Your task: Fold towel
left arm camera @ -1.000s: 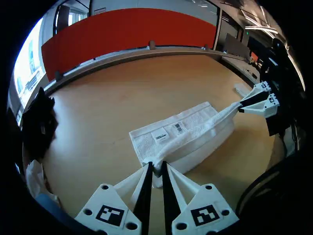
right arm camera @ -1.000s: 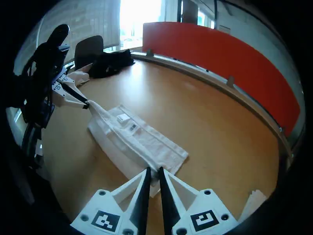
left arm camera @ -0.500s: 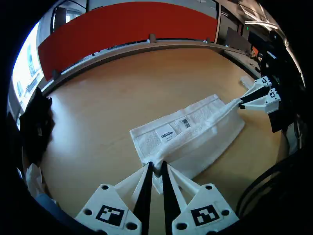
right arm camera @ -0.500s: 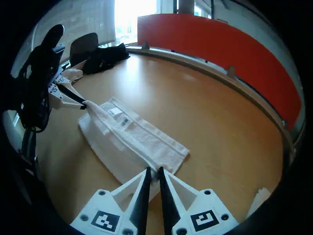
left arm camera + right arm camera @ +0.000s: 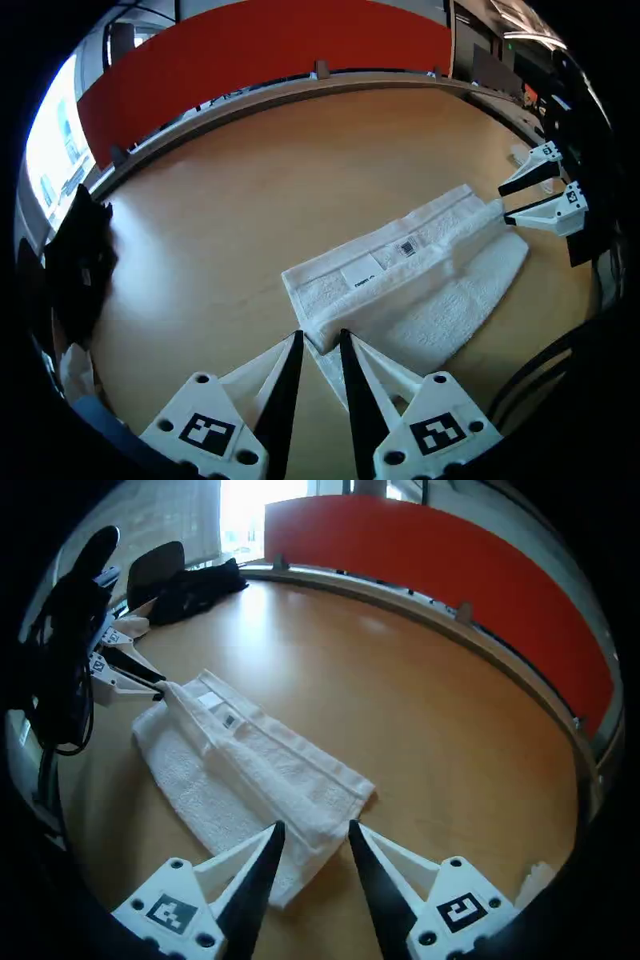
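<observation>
The wooden table [image 5: 240,200] spreads out ahead of me, bare and honey-coloured, with the red partition [image 5: 256,56] along its far edge. The white towel [image 5: 416,280] lies flat on it, near my side and between my two tools. It is now doubled lengthwise, with the near layer brought over onto the far one in a long, narrow strip. Half a second ago that near edge hung in the air, stretched taut between both tools. Now it is down, and the whole cloth rests on the wood.

A dark bundle of clothing or a bag [image 5: 76,256] sits at the table's far left corner, well apart from the work.

The left gripper [image 5: 320,336] has gone from pressed together to spread. The towel's corner lies just in front of the gap, and I judge that neither finger presses on it. The right gripper [image 5: 316,826] has spread wider, its fingers standing either side of the other end with nothing pinched. In the left gripper view it is parted too, just beside the far corner.

Two small sewn-in labels [image 5: 368,280] face up on the strip left uncovered along the far side.

I read this as the first fold laid down and released. The layers look a little offset at the right end, so I would check the alignment before taking the short ends for the next fold.
</observation>
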A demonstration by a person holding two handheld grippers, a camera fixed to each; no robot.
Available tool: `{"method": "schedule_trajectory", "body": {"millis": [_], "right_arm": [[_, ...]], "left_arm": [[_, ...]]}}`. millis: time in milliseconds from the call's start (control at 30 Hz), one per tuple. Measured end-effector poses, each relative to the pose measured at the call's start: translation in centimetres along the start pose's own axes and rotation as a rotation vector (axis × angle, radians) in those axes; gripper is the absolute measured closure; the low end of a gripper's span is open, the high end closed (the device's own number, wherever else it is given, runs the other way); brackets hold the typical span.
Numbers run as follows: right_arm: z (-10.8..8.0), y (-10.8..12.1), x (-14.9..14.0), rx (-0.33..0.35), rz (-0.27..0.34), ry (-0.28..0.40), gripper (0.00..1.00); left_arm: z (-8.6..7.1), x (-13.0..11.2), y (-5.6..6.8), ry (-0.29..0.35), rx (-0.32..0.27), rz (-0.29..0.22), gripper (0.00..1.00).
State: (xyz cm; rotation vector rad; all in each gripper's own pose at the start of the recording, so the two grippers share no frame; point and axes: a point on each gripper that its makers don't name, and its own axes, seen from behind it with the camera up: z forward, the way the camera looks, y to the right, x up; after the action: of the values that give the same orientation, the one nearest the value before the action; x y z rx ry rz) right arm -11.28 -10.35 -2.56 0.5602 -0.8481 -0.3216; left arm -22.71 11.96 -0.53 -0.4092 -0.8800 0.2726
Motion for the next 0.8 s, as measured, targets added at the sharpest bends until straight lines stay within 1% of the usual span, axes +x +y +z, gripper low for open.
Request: {"method": "schedule_trajectory", "body": {"millis": [67,133,300,433,800], "right_arm": [[0.1,0.2,0.0,-0.006,-0.002,0.0,0.38],[0.2,0.4,0.0,-0.01,-0.005,-0.001,0.37],[0.4,1.0,-0.1,-0.023,-0.02,-0.008,0.34],[0.7,1.4,-0.1,-0.033,-0.029,-0.015,0.34],[1.6,3.0,0.8,-0.067,-0.047,-0.023,0.33]], "left_arm": [[0.1,0.0,-0.1,0.001,0.006,0.005,0.66],[0.1,0.0,-0.2,-0.001,0.009,0.005,0.63],[0.2,-0.1,-0.4,-0.005,0.011,0.001,0.61],[0.3,0.0,-0.7,-0.004,0.016,0.001,0.6],[0.7,0.8,-2.1,-0.003,0.042,0.008,0.59]]}}
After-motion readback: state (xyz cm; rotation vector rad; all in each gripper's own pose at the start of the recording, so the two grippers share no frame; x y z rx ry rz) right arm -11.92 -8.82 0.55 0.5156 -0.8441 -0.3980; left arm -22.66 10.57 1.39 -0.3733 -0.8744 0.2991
